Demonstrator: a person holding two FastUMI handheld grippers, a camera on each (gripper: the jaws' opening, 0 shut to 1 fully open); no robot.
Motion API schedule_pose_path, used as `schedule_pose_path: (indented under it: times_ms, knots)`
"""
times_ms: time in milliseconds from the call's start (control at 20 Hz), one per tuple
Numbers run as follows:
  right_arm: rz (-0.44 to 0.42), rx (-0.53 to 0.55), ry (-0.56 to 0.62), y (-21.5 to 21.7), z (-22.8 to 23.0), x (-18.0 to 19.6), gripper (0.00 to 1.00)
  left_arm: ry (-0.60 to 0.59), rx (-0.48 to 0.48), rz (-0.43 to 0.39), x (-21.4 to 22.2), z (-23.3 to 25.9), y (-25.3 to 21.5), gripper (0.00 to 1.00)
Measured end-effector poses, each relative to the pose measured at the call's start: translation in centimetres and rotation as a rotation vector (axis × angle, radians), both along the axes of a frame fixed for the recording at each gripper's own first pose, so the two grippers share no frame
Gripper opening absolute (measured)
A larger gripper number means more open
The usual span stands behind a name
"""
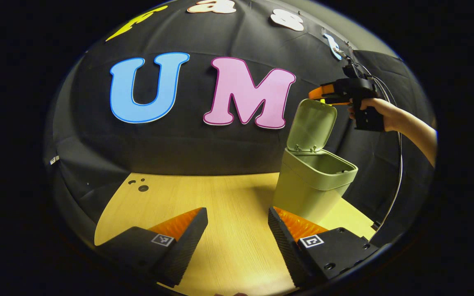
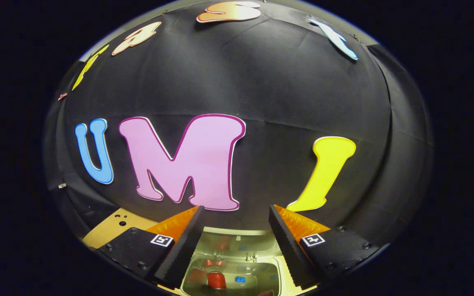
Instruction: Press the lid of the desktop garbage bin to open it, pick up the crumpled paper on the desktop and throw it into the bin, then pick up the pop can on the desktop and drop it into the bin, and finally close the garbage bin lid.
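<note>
The garbage bin (image 1: 313, 185) stood on the desk (image 1: 220, 213) with its lid (image 1: 312, 125) raised upright. In the right gripper view, a red pop can (image 2: 216, 280) lay inside the bin, directly below the right gripper (image 2: 235, 242), whose fingers were spread apart and held nothing. The left gripper (image 1: 237, 238) was kept low over the desk, its fingers likewise apart and empty. The crumpled paper could not be made out for certain. Closing the lid was judged the step in hand. The right gripper (image 1: 323, 95), seen beside the lid's top edge, would best be placed behind that edge and pushed forward and down, gently enough that the bin was not tipped.
</note>
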State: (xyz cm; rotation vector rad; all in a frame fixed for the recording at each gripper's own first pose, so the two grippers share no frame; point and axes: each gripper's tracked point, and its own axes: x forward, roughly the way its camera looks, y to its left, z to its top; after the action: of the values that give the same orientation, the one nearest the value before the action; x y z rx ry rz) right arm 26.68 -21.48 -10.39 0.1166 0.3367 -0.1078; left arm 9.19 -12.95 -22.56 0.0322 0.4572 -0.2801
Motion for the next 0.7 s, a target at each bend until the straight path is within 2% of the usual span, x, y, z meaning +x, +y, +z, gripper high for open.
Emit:
schedule_pose_path:
  times_ms: [400, 700]
  knots:
    - [-0.018, 0.005, -0.013, 1.4, -1.6, -5.9, 0.97, -0.022, 0.023, -0.062, -0.3, 0.4, -1.3, 0.95]
    - [-0.014, 0.007, 0.017, 2.8, -4.4, -10.0, 0.97, -0.022, 0.026, -0.075, -0.6, 0.3, -1.6, 0.95]
